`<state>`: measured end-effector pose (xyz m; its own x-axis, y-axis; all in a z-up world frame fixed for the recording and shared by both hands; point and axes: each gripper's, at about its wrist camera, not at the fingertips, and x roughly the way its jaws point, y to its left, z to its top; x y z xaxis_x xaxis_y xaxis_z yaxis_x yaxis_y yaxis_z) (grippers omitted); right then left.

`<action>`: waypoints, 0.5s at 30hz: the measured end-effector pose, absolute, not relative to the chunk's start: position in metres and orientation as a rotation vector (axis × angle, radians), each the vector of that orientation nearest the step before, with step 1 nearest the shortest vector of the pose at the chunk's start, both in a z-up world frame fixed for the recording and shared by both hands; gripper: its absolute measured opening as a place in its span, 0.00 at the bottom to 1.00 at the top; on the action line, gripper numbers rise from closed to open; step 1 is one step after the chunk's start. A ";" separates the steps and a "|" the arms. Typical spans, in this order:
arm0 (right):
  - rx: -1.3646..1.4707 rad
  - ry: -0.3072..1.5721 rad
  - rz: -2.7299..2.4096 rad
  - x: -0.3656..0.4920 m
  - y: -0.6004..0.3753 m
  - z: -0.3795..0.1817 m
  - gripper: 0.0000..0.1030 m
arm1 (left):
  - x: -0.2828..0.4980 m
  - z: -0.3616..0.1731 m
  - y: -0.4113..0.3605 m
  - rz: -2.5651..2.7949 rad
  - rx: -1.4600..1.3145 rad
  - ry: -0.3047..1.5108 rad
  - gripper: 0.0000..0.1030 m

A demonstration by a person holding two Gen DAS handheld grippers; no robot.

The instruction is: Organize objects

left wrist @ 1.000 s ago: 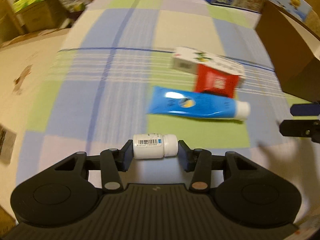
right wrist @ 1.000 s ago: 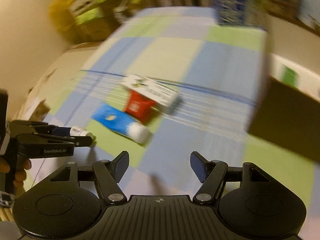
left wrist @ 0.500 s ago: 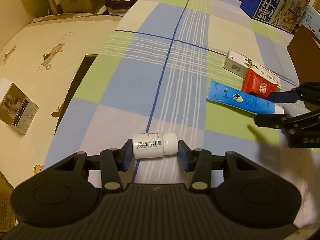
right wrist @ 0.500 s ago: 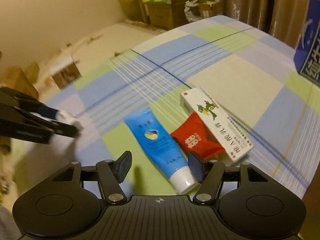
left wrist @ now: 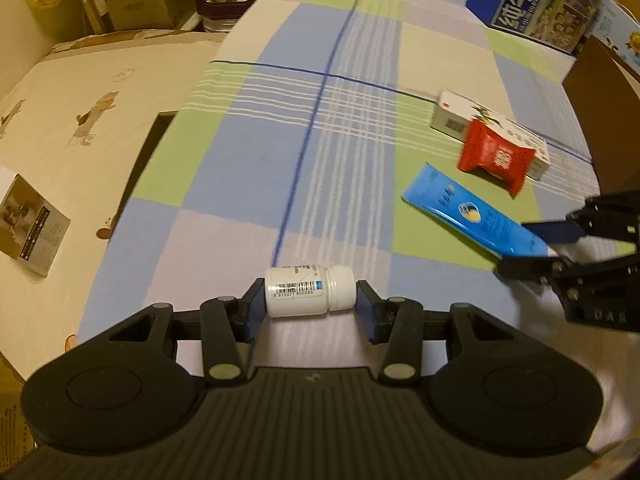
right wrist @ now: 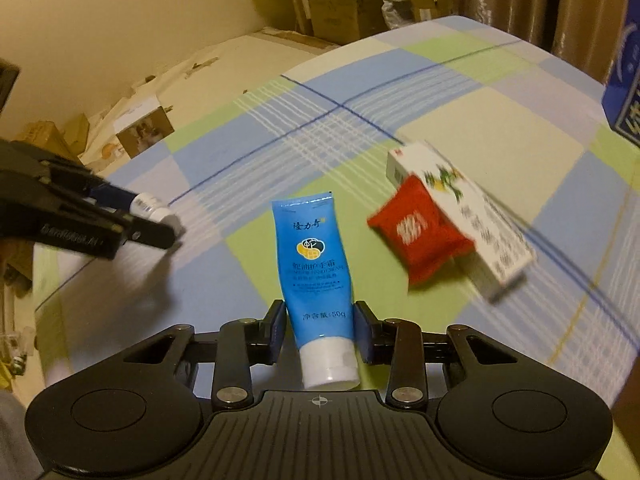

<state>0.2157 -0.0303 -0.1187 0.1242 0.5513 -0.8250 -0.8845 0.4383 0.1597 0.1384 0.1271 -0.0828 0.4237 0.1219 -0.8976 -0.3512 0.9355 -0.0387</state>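
Note:
My left gripper is shut on a small white pill bottle, held sideways just above the checked tablecloth near its front edge. The bottle and left gripper also show at the left of the right wrist view. A blue hand-cream tube lies on the cloth, white cap toward me. My right gripper has its fingers pressed on both sides of the tube just above the cap. In the left wrist view the tube runs into the right gripper.
A red packet leans on a white medicine box right of the tube. A blue milk carton stands at the far edge, a brown box at the right. Left of the table lie a bed sheet and a booklet.
The right gripper swung down to the blue tube and its fingers narrowed onto it. The left gripper kept hold of the bottle and barely shifted.

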 end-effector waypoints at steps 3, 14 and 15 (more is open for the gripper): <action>-0.402 0.980 1.051 0.209 -0.053 -0.116 0.32 | 0.141 -0.083 0.115 0.257 -0.212 1.100 0.40; -0.295 1.024 0.793 0.196 -0.156 -0.108 0.32 | 0.172 -0.086 0.045 0.050 -0.120 1.120 0.40; -0.282 1.027 0.766 0.195 -0.166 -0.107 0.32 | 0.175 -0.086 0.037 0.025 -0.110 1.121 0.40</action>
